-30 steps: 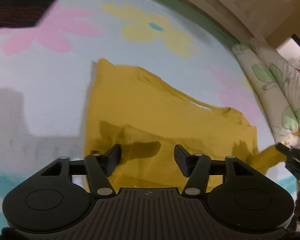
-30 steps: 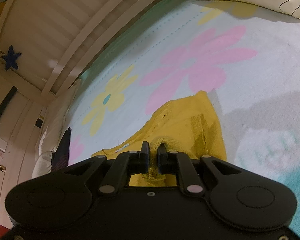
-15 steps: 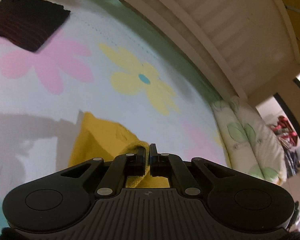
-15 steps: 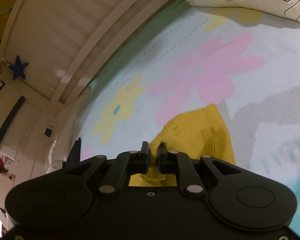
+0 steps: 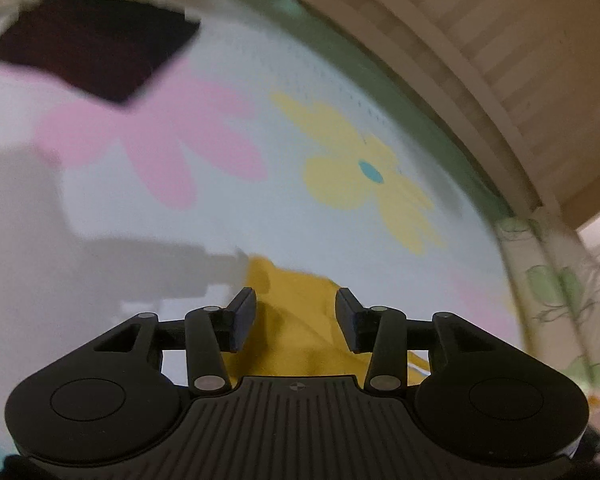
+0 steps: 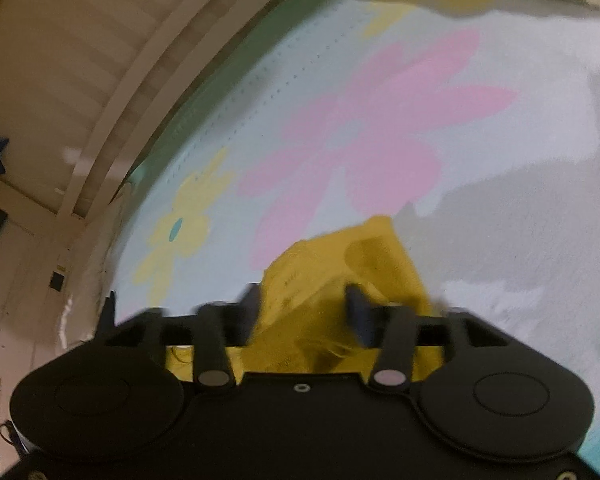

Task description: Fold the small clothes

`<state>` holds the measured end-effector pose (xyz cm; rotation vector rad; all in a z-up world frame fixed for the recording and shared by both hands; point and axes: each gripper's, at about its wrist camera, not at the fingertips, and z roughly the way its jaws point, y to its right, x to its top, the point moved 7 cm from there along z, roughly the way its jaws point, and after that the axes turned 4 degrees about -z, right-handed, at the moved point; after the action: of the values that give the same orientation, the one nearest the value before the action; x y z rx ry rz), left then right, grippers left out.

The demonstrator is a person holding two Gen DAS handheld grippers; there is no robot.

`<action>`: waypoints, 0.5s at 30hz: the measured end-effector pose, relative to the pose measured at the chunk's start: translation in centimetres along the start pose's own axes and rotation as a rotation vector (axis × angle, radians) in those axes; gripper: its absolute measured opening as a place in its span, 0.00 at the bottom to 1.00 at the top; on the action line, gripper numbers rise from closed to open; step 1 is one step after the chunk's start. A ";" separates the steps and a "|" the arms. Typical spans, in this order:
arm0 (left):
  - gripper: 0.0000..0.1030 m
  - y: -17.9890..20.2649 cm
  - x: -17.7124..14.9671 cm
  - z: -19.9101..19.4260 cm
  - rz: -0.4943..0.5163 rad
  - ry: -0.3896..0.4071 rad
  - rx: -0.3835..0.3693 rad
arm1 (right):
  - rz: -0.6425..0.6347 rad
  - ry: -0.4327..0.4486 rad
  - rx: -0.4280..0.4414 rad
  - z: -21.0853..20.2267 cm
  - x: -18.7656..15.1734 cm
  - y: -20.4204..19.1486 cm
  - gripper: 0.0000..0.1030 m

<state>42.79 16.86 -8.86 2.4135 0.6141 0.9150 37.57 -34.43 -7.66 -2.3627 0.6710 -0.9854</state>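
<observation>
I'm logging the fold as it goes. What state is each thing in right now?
Yellow garment: bunched on the blanket, partly folded, released by both tools.
Left tool: jaws opening, fabric between them but not pinched.
Right tool: jaws opening, fabric bulging between them, blurred.
Dark garment: folded flat, lying far off.
Flowered blanket: spread flat.

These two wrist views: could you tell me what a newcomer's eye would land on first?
The mustard-yellow garment bunched right in front of both cameras, between the opening jaws of the left gripper and right gripper, neither pressing on it. Behind it spreads the pale blanket with big pink and yellow flowers, and a dark folded cloth lies at its far left corner.
</observation>
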 end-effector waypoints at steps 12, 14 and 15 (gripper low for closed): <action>0.41 6.9 -11.9 -2.2 0.634 -0.103 -0.063 | -0.604 -0.052 0.029 -2.3 -5.6 -6.1 0.51; 0.41 7.0 -13.2 -1.7 0.635 -0.146 -0.063 | -0.650 -0.087 0.038 -1.7 -7.0 -6.7 0.51; 0.41 7.0 -13.4 -1.3 0.633 -0.155 -0.057 | -0.686 -0.100 0.038 -1.4 -7.8 -6.9 0.51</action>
<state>34.46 4.29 -10.45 2.6313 -0.2547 0.9421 33.46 -24.82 -6.53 -2.6326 -0.2271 -1.1104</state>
